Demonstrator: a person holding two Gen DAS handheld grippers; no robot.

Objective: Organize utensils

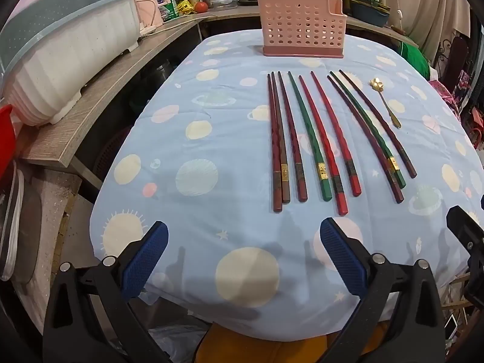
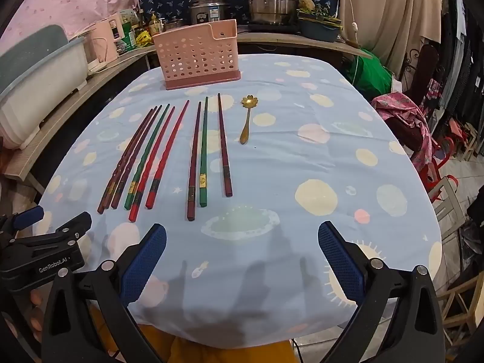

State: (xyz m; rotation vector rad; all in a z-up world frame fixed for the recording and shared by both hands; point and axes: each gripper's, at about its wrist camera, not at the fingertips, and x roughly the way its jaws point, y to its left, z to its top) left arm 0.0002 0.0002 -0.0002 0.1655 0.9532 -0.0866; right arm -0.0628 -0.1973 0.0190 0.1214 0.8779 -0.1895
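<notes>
"GenRobot.AI" on left hand-held gripper (image 2: 45, 227)

table with blue cloth (image 2: 302, 163), moons and suns on it | wood shelf (image 1: 99, 99) on the left with a white tub (image 1: 60, 69) | steel pots (image 2: 270, 0) at the back | beige curtain (image 2: 390, 15) on the right

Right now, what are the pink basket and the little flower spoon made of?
The pink basket looks like plastic: matte, one even color, with neat rows of round molded holes. The flower spoon looks like metal with a gold finish, since its petal bowl glints brightly. Whether it is solid brass or just plated cannot be told.
</notes>
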